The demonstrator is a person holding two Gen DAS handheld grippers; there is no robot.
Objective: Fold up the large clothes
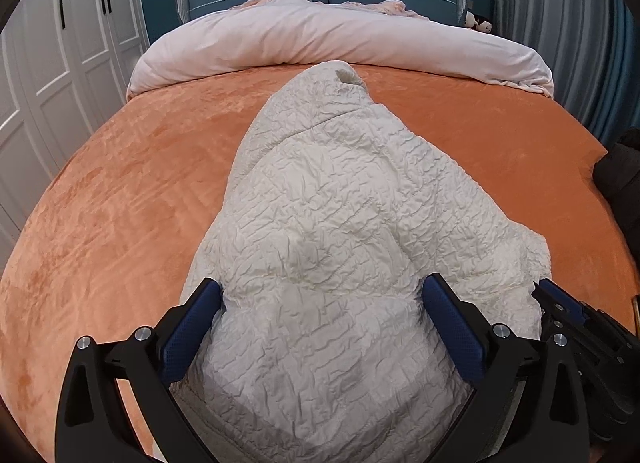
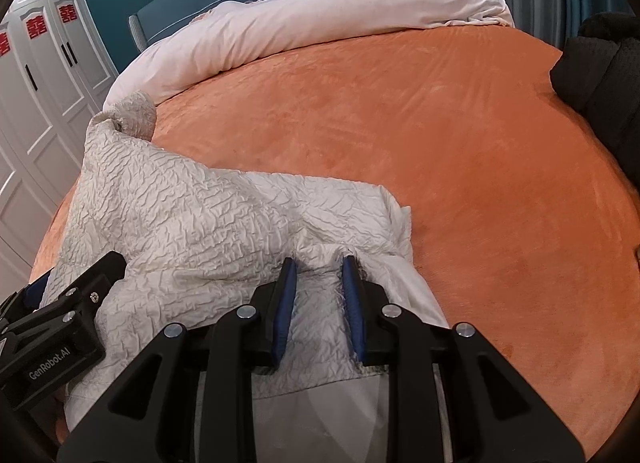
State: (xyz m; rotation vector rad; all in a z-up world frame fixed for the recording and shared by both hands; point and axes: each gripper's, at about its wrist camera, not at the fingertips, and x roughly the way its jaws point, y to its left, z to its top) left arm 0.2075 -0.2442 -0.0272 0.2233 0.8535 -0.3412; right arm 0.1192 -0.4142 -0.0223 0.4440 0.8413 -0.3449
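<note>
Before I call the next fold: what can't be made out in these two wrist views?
- White garment: near hem cut off by the left wrist view's bottom edge, behind the open left gripper.
- Fabric pinched in the right gripper: layer count hidden by its pads.
- Dark bundle: cut off at the right edge, unidentifiable.

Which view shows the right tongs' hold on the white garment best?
Right wrist view: the right tongs pinch a fold of the white garment between both pads. The left wrist view shows only their outer side at its right edge.
</note>
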